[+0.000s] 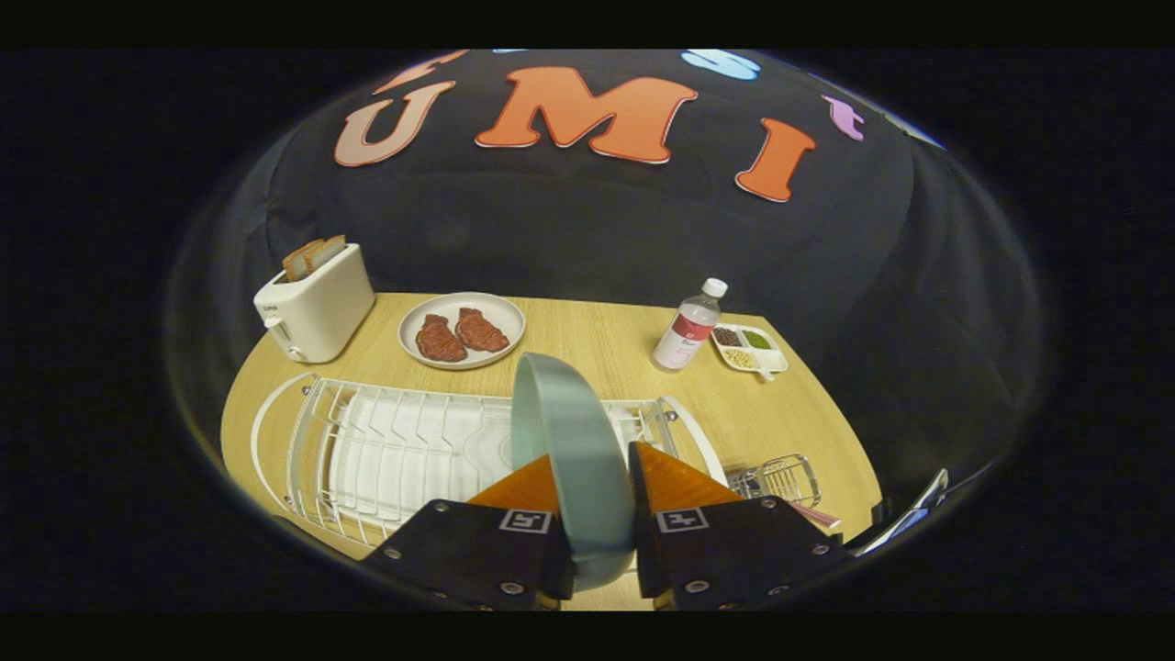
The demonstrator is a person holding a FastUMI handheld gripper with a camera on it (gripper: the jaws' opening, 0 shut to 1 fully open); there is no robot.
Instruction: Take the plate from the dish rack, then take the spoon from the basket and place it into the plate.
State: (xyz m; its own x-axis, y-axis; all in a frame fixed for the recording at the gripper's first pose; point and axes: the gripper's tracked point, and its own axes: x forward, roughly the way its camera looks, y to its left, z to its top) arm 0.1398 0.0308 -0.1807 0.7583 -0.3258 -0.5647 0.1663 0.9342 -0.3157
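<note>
Above dish rack [386, 450] — plate [574, 450] in tool [595, 500]

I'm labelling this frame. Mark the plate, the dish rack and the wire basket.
plate [571, 441]: gripper view, on its outer face, held on edge between the fingers of the hand-held gripper [595, 514].
dish rack [404, 450]: gripper view, on its white ribbed tray.
wire basket [780, 477]: gripper view, on its wire wall.

The matt, smooth plate [574, 450] is pinched by the tongs [595, 477] over a glossy white wire rack [386, 450] on the pale wood-grain worktop [606, 344].
</note>
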